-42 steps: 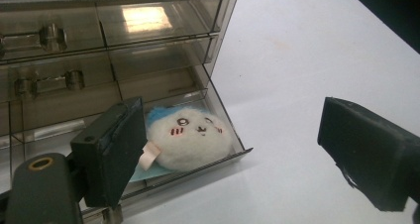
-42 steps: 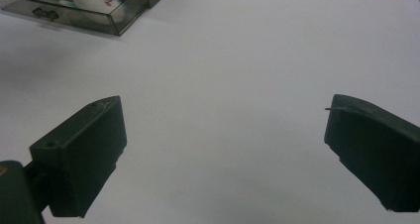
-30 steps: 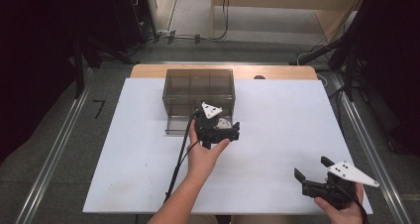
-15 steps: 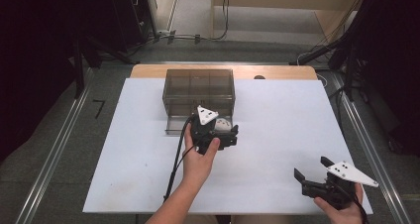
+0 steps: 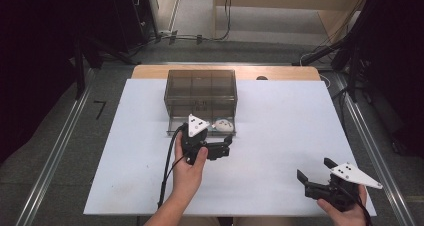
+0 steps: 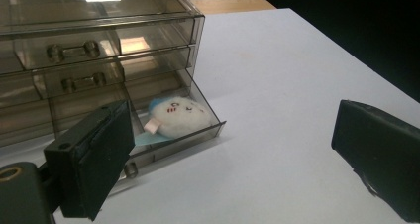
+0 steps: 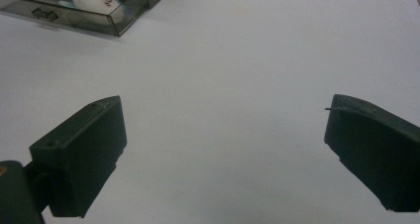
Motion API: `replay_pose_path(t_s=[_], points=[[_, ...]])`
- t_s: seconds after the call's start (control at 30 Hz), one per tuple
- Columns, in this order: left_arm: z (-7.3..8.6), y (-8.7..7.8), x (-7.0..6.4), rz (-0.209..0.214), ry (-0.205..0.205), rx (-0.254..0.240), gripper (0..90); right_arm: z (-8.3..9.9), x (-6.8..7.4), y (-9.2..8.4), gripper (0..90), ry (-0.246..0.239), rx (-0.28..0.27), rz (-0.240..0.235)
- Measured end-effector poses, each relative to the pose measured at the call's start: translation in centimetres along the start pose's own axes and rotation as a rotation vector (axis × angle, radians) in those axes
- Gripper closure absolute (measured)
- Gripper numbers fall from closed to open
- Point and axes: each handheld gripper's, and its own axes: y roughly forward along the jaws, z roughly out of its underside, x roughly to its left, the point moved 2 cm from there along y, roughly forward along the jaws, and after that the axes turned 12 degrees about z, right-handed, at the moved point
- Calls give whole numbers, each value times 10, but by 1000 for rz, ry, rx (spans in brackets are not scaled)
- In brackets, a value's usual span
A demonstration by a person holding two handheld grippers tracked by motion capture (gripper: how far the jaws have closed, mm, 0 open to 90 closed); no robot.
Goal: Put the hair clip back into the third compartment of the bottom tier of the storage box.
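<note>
A small white plush toy [image 6: 179, 117] lay in the pulled-out bottom drawer [image 6: 198, 135] of a smoky see-through plastic drawer box [image 5: 201, 93].

The box stood near the far edge of a white table [image 5: 280, 121]. The toy had a little face and a bit of blue on it, and it sat on something light blue inside the drawer. The two drawers above it were pushed in. The left gripper [image 5: 226, 145], black with a grey three-cornered plate, was held just in front of the drawer, with its jaws wide apart and nothing between them. The right gripper [image 5: 314, 172] was well apart from the box, near the table's front right corner. Its jaws were wide apart too and held nothing.
</note>
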Motion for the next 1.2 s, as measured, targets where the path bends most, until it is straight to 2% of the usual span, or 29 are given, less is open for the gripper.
replay_pose_path(t_s=[0.87,1.2], points=[[40,-57,8,-34,37,-18,29,0,1,0,15,1,2,2],[56,-71,12,-37,18,-31,29,0,2,0,14,-4,-2,0]])
